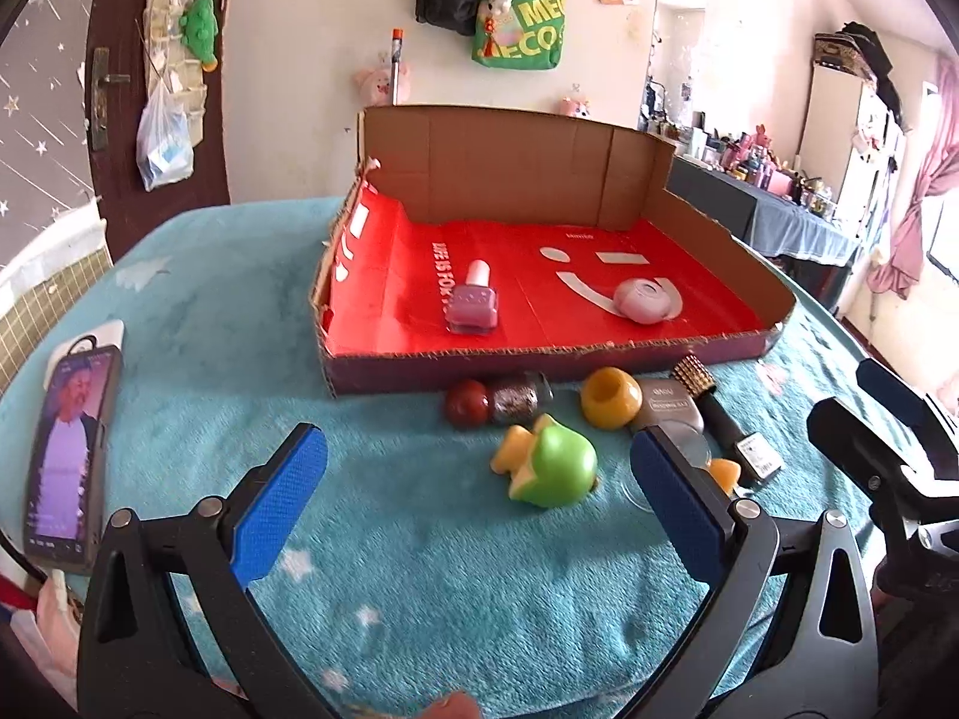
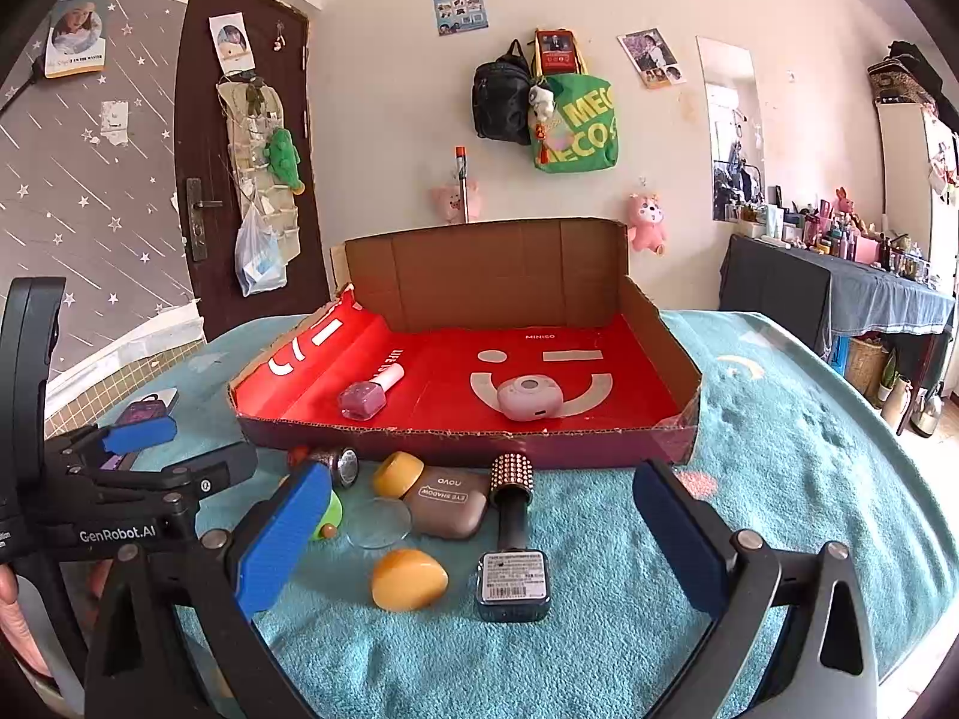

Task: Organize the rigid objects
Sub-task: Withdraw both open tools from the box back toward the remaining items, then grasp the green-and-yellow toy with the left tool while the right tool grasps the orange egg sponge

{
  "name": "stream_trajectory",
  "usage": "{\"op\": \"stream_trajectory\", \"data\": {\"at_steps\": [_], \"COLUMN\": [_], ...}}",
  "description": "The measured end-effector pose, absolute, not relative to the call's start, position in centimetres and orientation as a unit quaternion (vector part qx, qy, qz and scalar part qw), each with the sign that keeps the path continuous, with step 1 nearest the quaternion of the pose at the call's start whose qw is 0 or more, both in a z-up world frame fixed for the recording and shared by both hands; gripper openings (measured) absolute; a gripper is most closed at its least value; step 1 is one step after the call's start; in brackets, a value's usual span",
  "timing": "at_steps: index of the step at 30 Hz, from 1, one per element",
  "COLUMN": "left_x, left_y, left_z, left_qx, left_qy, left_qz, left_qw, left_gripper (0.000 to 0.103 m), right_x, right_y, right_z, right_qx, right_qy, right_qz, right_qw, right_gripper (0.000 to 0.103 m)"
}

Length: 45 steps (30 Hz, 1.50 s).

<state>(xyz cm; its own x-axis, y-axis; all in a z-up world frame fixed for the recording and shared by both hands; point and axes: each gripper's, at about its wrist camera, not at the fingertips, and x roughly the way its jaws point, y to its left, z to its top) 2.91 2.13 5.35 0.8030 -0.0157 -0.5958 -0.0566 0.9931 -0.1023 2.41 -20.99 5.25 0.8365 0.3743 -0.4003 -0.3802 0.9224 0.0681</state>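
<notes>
- Teal fleece blanket (image 2: 749, 467) with pale stars covers the work surface; behind it are a cream wall, a dark door (image 2: 210, 138) and hanging bags.
- Shallow cardboard tray (image 2: 455, 440) lined with red paper sits on the blanket, its tall flap at the back.
- Inside the tray: a pink nail polish bottle (image 1: 473, 304) toward the left and a round lilac case (image 1: 641, 299) toward the right, well apart.
- Loose items lie on the blanket just in front of the tray: a glitter bottle (image 2: 340, 466), a yellow cup (image 2: 397, 473) on its side, a brown eyeshadow case (image 2: 446, 503), a studded-cap bottle (image 2: 512, 539), a clear disc (image 2: 376, 522) and a yellow stone (image 2: 409, 578).
- Green frog toy (image 1: 548, 467) lies nearest the left gripper (image 1: 476, 503).
- Left gripper hovers over the blanket, blue pads spread wide, grasping nothing.
- Right gripper (image 2: 479, 533) likewise released, pads wide apart, empty, with the studded-cap bottle between them.
- Phone (image 1: 69, 455) with a lit screen rests at the blanket's left edge.
</notes>
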Motion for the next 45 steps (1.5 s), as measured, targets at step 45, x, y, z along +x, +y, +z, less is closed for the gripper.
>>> {"op": "stream_trajectory", "data": {"at_steps": [45], "left_x": [4.2], "left_y": [1.0], "left_z": [1.2], "left_qx": [-0.042], "left_qy": [0.392], "left_qz": [0.008], "left_qw": [0.919], "left_gripper": [0.103], "right_x": [1.8], "right_y": [-19.3], "right_z": [0.1], "right_qx": [-0.019], "right_qy": [0.314], "right_qz": [0.245], "right_qw": [0.917], "right_gripper": [0.081]}}
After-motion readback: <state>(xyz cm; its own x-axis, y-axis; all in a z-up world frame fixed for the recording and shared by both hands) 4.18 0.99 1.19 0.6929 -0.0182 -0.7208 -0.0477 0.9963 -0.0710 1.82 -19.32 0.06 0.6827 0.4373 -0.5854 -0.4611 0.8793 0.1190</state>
